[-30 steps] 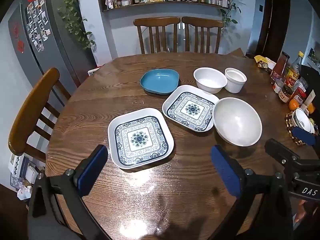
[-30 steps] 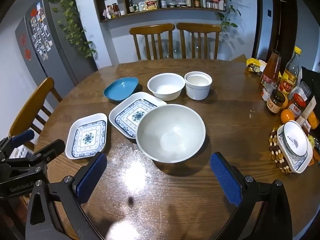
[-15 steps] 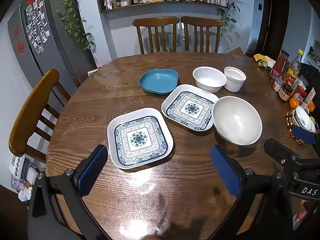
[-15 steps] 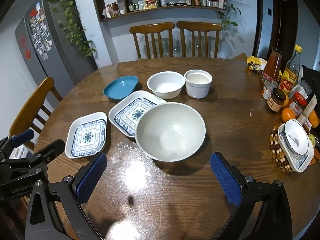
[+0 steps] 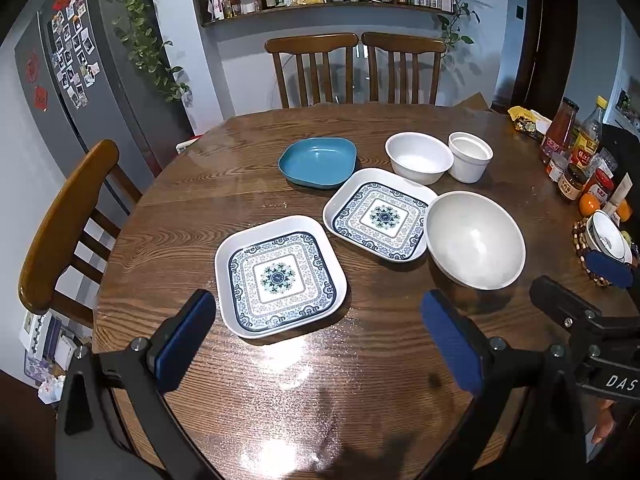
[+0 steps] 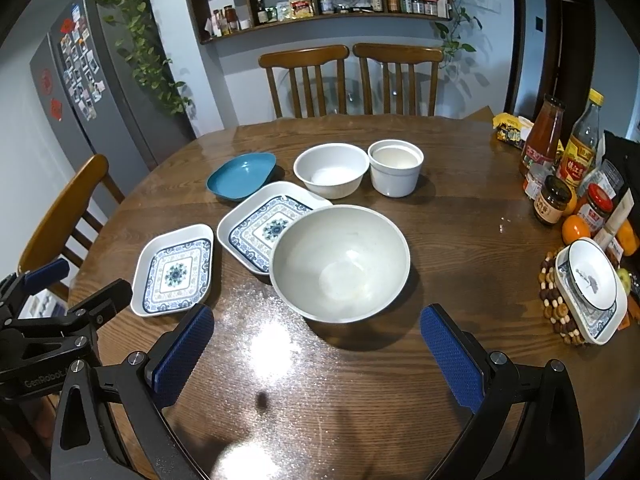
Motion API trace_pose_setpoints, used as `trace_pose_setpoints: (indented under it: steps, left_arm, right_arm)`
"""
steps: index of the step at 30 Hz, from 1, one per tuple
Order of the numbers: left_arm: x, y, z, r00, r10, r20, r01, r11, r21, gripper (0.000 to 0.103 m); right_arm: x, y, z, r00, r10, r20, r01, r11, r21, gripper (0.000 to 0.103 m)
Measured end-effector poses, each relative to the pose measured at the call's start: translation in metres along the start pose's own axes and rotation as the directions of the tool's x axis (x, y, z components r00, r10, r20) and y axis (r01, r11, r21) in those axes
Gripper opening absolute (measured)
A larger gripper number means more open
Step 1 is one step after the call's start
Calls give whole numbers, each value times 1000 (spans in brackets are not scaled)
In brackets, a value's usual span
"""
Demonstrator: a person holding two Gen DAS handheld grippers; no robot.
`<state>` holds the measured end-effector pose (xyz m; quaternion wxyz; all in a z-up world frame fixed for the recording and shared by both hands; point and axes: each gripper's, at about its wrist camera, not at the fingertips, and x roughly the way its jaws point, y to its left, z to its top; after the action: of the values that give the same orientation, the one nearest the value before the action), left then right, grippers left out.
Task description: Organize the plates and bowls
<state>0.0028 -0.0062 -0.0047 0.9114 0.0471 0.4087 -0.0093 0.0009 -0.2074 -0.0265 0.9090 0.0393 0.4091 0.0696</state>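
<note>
Wrist views — both tongs (image 5: pixel 320 336) (image 6: pixel 318 346) agape (empty)

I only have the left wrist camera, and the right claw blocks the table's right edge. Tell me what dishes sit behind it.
Observer: A small white bowl with a dark print sits inside a patterned square dish, which rests on a beaded trivet.
Operator: Now report the right claw's state; I see only its side.
Observer: The right claw is open with nothing between its pads, and the large white bowl lies straight ahead of it.
</note>
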Motion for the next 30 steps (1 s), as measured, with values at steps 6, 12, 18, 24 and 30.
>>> trace_pose_setpoints:
  steps: [6, 12, 18, 24, 30]
  left_arm:
    - [0, 1, 0, 1000, 1, -1, -1, 1000, 1, 102]
    - [0, 1, 0, 1000, 0, -1, 0, 1000, 3, 102]
    - [2, 0, 1, 1000, -4, -1, 4, 1000, 13, 102]
    - [4, 0, 1, 1000, -8, -4, 8, 1000, 17, 102]
    - [5, 0, 1, 1000, -12, -5, 12, 1000, 17, 102]
  right_arm:
    - [-1, 0, -1, 1000, -1, -1, 1, 1000, -9, 103]
    - [-4, 2, 1, 1000, -5, 2, 5, 1000, -16, 103]
    - [-4, 2, 1, 1000, -5, 2, 5, 1000, -17, 103]
    - [-4, 2, 1, 1000, -8, 0, 8, 1000, -17, 103]
    - [-5, 2, 1, 1000, -9, -1, 9, 1000, -17, 103]
